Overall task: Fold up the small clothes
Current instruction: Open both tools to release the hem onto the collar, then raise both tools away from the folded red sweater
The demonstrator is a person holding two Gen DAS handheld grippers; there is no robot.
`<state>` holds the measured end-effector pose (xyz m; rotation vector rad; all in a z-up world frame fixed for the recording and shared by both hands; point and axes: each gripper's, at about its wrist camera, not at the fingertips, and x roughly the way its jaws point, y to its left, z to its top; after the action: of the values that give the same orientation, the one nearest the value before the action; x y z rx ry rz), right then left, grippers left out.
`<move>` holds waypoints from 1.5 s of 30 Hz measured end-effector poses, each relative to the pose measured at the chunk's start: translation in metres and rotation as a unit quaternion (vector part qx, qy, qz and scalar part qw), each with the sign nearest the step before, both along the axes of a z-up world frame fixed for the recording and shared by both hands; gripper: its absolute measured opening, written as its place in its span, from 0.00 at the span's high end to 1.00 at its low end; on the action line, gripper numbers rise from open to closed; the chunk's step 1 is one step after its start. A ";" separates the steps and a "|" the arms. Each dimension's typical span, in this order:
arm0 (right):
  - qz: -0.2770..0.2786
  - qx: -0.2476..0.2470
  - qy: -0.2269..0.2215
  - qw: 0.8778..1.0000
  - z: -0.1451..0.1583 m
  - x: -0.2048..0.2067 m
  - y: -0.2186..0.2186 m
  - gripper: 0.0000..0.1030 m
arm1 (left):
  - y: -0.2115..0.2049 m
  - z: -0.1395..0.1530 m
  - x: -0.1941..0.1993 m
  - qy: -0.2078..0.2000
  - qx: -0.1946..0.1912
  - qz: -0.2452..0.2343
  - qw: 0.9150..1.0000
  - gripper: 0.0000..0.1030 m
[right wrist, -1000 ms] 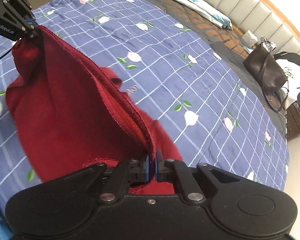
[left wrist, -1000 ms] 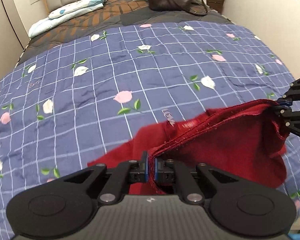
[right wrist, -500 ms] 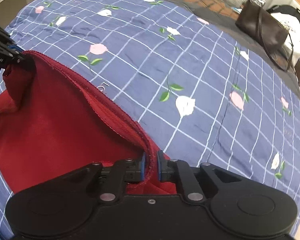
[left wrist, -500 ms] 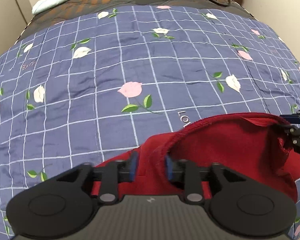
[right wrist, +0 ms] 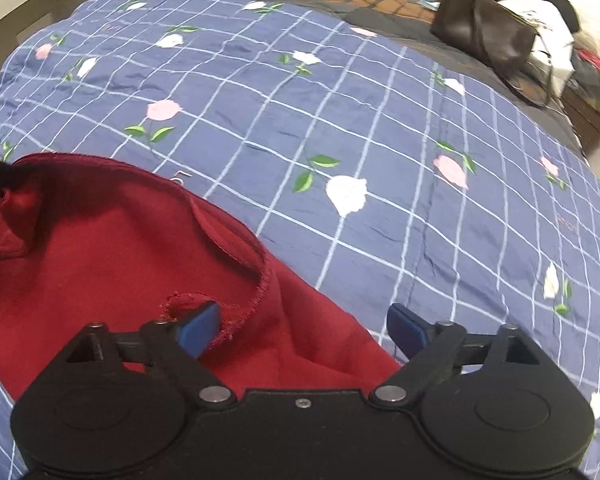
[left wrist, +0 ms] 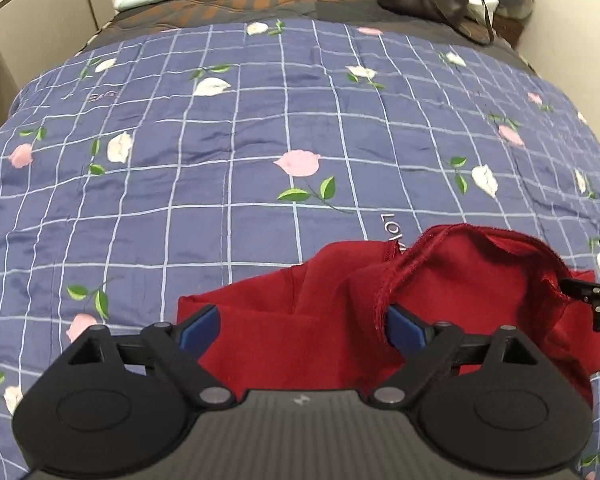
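Both sets of jaws are opening wide right now, so I'm letting go of the red garment onto the bed. The left gripper has cloth lying between its blue pads, and the raw edge brushes the right-hand pad but nothing is pinched. Same story with the right gripper: the frayed hem curls by the left pad, no grip. To do this release well I'd lift straight off so the loose edge doesn't snag a pad and drag the fold open, then check the top layer lines up before pressing it flat. The garment sits at the near end of the quilt, around 5 o'clock in the left view and 8 o'clock in the right view. It's a deep red, soft fleecy-looking piece, doubled over, the upper layer standing in a puffy arch rather than lying flat, with raw stitched edges showing. I'd guess the fold needs smoothing.
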<state>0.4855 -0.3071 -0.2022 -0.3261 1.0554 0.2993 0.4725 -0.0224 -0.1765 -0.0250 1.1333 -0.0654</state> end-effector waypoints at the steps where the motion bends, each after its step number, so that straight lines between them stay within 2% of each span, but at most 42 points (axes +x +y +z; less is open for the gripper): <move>1: -0.009 0.000 -0.005 1.000 0.000 -0.003 -0.003 0.07 | 0.002 0.003 -0.004 -0.008 -0.003 0.001 1.000 0.09; 6: -0.049 0.021 -0.030 0.998 0.008 -0.018 -0.019 0.03 | 0.012 0.017 -0.016 -0.032 -0.009 -0.008 0.999 0.07; 11: -0.029 0.030 -0.056 0.998 0.020 -0.028 -0.022 0.01 | 0.009 0.015 -0.022 -0.030 -0.010 -0.015 0.999 0.02; 15: 0.001 0.041 -0.040 0.998 0.016 -0.038 -0.013 0.01 | -0.010 -0.012 -0.024 0.001 0.020 -0.035 0.999 0.02; 18: 0.027 0.032 0.000 0.999 -0.004 -0.048 -0.002 0.01 | -0.026 -0.038 -0.020 0.028 0.074 -0.039 0.996 0.04; 20: 0.038 0.015 0.022 0.999 -0.021 -0.052 0.004 0.01 | -0.028 -0.050 -0.014 0.037 0.093 -0.023 0.995 0.06; 22: 0.037 -0.013 0.032 0.999 -0.036 -0.054 0.007 0.01 | -0.023 -0.054 -0.010 0.039 0.094 -0.007 0.995 0.06; 26: -0.012 -0.034 0.011 0.999 -0.041 -0.047 -0.011 0.01 | -0.004 -0.057 0.003 0.040 0.120 0.037 0.991 0.06; 30: -0.075 -0.048 -0.019 0.996 -0.036 -0.031 -0.041 0.01 | 0.029 -0.057 0.013 0.044 0.145 0.110 0.982 0.06; 32: -0.110 -0.059 -0.029 0.992 -0.035 -0.024 -0.060 0.01 | 0.044 -0.054 0.014 0.044 0.143 0.147 0.978 0.06; 35: -0.170 -0.066 -0.030 0.983 -0.033 -0.014 -0.088 0.01 | 0.058 -0.044 0.007 0.032 0.107 0.176 0.978 0.04; 38: -0.210 -0.062 -0.030 0.975 -0.029 -0.017 -0.106 0.01 | 0.050 -0.038 -0.005 0.017 0.072 0.156 0.985 0.02; 42: -0.202 -0.032 -0.029 0.978 -0.025 -0.035 -0.107 0.01 | 0.017 -0.040 -0.025 0.004 0.040 0.095 0.995 0.00; 44: -0.186 -0.016 -0.024 0.982 -0.026 -0.049 -0.099 0.01 | -0.005 -0.048 -0.030 0.011 0.045 0.058 0.997 0.01; 45: -0.178 -0.010 -0.019 0.984 -0.027 -0.056 -0.094 0.01 | -0.017 -0.053 -0.030 0.015 0.061 0.034 0.997 0.01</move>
<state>0.4290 -0.4008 -0.2296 -0.1565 1.0590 -0.0379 0.4422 -0.0389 -0.2297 0.0441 1.1643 0.0646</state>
